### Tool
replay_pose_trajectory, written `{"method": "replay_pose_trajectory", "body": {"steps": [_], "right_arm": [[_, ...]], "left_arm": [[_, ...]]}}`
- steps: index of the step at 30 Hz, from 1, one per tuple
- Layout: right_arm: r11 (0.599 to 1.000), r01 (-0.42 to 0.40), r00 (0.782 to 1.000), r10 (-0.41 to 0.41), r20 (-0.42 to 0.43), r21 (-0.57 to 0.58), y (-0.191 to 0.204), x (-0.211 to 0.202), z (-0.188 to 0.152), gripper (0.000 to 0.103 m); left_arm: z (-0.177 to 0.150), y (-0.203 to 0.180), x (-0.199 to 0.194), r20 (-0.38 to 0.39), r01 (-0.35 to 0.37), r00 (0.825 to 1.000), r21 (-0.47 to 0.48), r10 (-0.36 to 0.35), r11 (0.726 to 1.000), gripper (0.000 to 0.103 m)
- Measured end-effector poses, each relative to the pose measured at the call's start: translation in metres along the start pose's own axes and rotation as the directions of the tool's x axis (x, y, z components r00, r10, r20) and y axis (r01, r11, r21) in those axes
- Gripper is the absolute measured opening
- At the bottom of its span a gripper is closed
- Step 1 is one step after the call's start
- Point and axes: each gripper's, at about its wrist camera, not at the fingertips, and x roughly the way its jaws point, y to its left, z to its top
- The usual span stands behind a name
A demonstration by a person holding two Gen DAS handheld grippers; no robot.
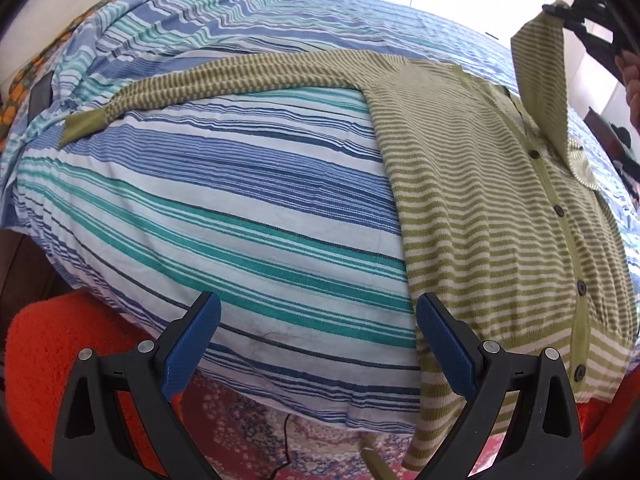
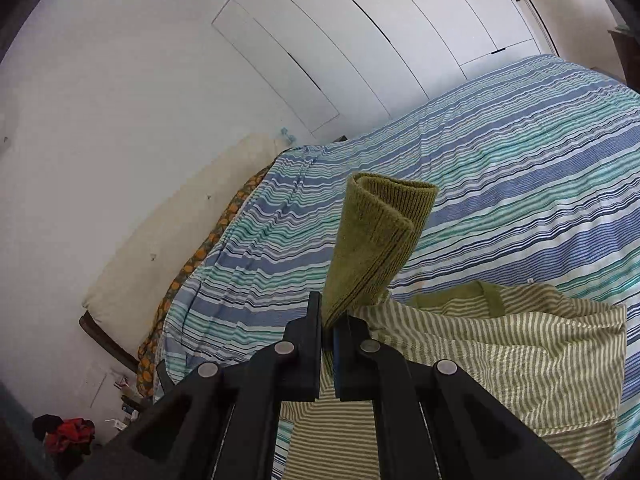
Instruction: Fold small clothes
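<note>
A green and white striped cardigan (image 1: 488,200) with dark buttons lies on the striped bed cover. Its left sleeve (image 1: 224,80) stretches out to the left, ending in a plain green cuff (image 1: 82,128). My right gripper (image 1: 560,10) is shut on the other sleeve's green cuff (image 2: 376,236) and holds that sleeve (image 1: 540,80) lifted above the cardigan's body (image 2: 520,356). In the right wrist view the gripper (image 2: 328,316) shows the cuff sticking up between its closed jaws. My left gripper (image 1: 318,320) is open and empty, low at the bed's near edge, beside the cardigan's hem.
The bed cover (image 1: 240,208) has blue, teal and white stripes. An orange-red rug (image 1: 52,352) and a patterned carpet (image 1: 260,432) lie below the bed edge. White wardrobe doors (image 2: 360,32) and a wall (image 2: 100,120) stand behind the bed. A red and black bundle (image 2: 68,436) lies on the floor.
</note>
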Motion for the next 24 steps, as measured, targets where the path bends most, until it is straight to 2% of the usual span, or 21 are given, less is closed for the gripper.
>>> {"method": "replay_pose_trajectory", "body": {"steps": [2,3,4,5,6,11,13,14,15,16,17,18,19,20,21,22,24], "right_arm": [[0.999,0.048,0.992,-0.048,-0.116,0.005,-0.004,0.04,-0.034,0.01],[0.998,0.052,0.978,-0.048,-0.201,0.017,-0.015,0.055,-0.05,0.032],[0.998,0.053,0.963,-0.043,-0.265,0.031,-0.024,0.066,-0.064,0.071],[0.998,0.035,0.957,-0.022,-0.288,0.042,-0.031,0.069,-0.074,0.084],[0.999,0.021,0.954,-0.008,-0.299,0.04,-0.036,0.067,-0.08,0.088],[0.998,0.066,0.963,-0.062,-0.261,0.005,-0.087,0.024,-0.072,0.088],[0.986,0.156,0.961,-0.139,-0.238,0.053,-0.13,0.0,-0.059,0.088],[0.973,0.216,0.952,-0.189,-0.24,0.088,-0.156,-0.009,-0.054,0.088],[0.952,0.28,0.932,-0.238,-0.274,0.126,-0.185,-0.014,-0.057,0.088],[0.917,0.362,0.889,-0.285,-0.359,0.167,-0.216,-0.017,-0.064,0.088],[0.887,0.414,0.85,-0.297,-0.435,0.203,-0.243,-0.021,-0.073,0.088],[0.892,0.378,0.873,-0.255,-0.416,0.247,-0.257,-0.035,-0.078,0.07],[0.902,0.342,0.9,-0.234,-0.369,0.263,-0.26,-0.052,-0.079,0.061],[0.907,0.342,0.904,-0.247,-0.348,0.246,-0.257,-0.067,-0.079,0.063],[0.914,0.347,0.904,-0.265,-0.336,0.211,-0.251,-0.08,-0.08,0.071],[0.925,0.334,0.909,-0.266,-0.32,0.18,-0.245,-0.092,-0.081,0.074],[0.946,0.294,0.926,-0.246,-0.286,0.138,-0.235,-0.115,-0.081,0.074]], "left_arm": [[0.001,0.007,0.002,-0.008,0.001,1.0,-0.032,-0.002,0.999,0.099],[0.001,0.01,0.003,-0.011,0.002,1.0,-0.046,-0.002,0.999,0.099],[0.001,0.013,0.003,-0.013,0.002,1.0,-0.058,-0.003,0.998,0.099],[0.001,0.014,0.004,-0.016,0.003,1.0,-0.067,-0.004,0.998,0.099],[0.001,0.016,0.005,-0.019,0.004,1.0,-0.073,-0.005,0.997,0.099],[0.002,0.012,0.013,-0.037,0.0,0.999,-0.06,-0.002,0.998,0.099],[0.002,0.006,0.016,-0.041,-0.009,0.999,-0.038,0.008,0.999,0.099],[0.002,0.002,0.017,-0.042,-0.015,0.999,-0.025,0.014,1.0,0.099],[0.001,-0.002,0.017,-0.043,-0.021,0.999,-0.012,0.02,1.0,0.099],[0.001,-0.005,0.017,-0.044,-0.026,0.999,0.0,0.026,1.0,0.099],[0.0,-0.007,0.017,-0.041,-0.031,0.999,0.012,0.031,0.999,0.099],[-0.001,-0.009,0.016,-0.038,-0.035,0.999,0.023,0.036,0.999,0.099],[-0.002,-0.011,0.016,-0.036,-0.04,0.998,0.032,0.041,0.999,0.099],[-0.003,-0.012,0.015,-0.037,-0.042,0.998,0.037,0.043,0.998,0.099],[-0.003,-0.013,0.015,-0.04,-0.046,0.998,0.041,0.047,0.998,0.099],[-0.002,-0.015,0.014,-0.042,-0.054,0.998,0.047,0.056,0.997,0.099],[0.002,-0.022,0.007,-0.032,-0.066,0.997,0.069,0.069,0.995,0.098]]}}
